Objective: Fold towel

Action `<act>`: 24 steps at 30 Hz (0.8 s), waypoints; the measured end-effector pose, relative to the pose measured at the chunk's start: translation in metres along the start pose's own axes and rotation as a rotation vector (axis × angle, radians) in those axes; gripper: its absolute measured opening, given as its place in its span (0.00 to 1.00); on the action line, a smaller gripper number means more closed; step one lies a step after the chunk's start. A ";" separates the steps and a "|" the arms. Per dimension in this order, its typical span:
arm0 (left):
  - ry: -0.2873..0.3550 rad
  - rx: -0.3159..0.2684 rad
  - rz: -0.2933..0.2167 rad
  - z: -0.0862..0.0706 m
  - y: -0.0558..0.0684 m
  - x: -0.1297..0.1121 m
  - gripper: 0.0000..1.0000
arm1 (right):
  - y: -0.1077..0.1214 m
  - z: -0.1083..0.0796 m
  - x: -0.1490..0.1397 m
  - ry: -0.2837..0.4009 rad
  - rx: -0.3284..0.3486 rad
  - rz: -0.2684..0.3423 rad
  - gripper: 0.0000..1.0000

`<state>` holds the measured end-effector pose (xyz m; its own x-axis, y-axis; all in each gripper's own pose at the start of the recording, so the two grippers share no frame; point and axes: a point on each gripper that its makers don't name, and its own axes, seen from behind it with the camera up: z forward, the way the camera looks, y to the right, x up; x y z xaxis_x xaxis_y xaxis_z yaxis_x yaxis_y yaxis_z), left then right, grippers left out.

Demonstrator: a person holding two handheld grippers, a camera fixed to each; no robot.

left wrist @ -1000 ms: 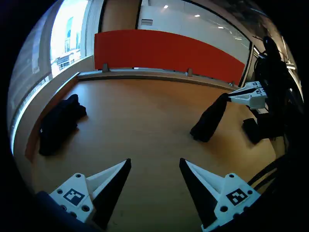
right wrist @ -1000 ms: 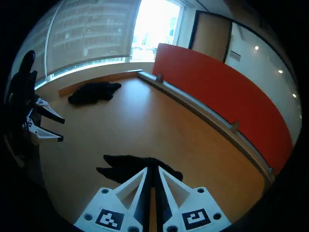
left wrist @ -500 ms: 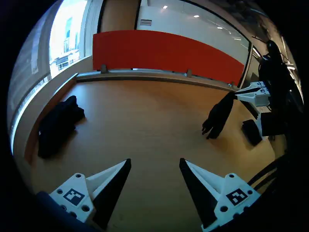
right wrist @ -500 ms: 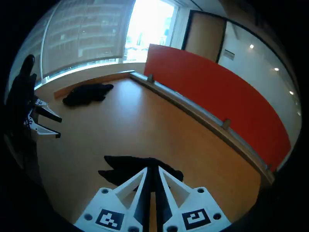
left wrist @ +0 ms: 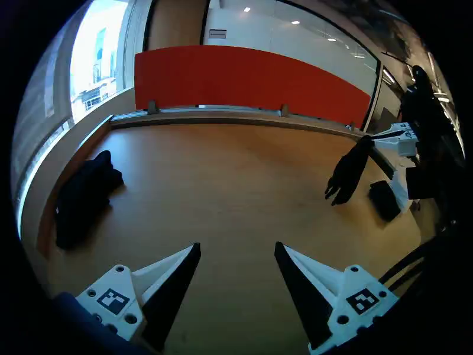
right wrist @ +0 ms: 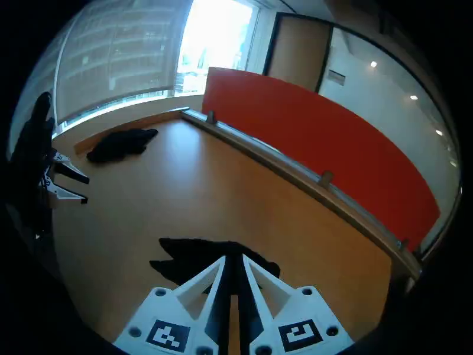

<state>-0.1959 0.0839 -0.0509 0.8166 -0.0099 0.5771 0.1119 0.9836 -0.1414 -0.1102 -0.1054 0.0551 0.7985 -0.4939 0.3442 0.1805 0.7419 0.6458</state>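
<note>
Right gripper [right wrist: 234, 260] clenched on a black towel [right wrist: 180, 263] — cloth hangs from it over the wooden table [left wrist: 224, 171]. Left gripper [left wrist: 236, 251] released — fingers spread.

In the left gripper view a broad honey-coloured wooden counter [left wrist: 236, 177] fills the middle. At 12 o'clock a pale rail [left wrist: 236, 113] bounds it and carries a long red partition [left wrist: 248, 77], with a wooden door [left wrist: 174, 23] and a pale wall [left wrist: 284, 35] dotted with small lights above; at 10 o'clock a tall window [left wrist: 94, 65] pours daylight over a low sill [left wrist: 56, 151]. In the right gripper view the partition runs from 12 toward 3 o'clock, a slatted blind [right wrist: 112, 59] covers the glass at 10 to 11 o'clock, and an uncovered pane [right wrist: 216, 41] at 12 o'clock glares white.
</note>
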 end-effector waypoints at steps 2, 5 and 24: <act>-0.003 0.000 0.001 0.001 0.000 0.000 0.93 | 0.009 -0.004 -0.004 -0.002 -0.009 0.007 0.05; -0.004 0.003 0.000 0.002 0.000 0.000 0.93 | 0.024 -0.010 -0.011 -0.008 -0.023 0.016 0.05; -0.017 0.027 -0.014 0.000 -0.006 0.000 0.93 | 0.110 -0.049 -0.056 -0.056 -0.084 0.082 0.05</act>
<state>-0.1972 0.0778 -0.0499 0.8052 -0.0212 0.5926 0.1079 0.9879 -0.1112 -0.1065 0.0259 0.0733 0.7797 -0.4527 0.4327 0.1651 0.8151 0.5553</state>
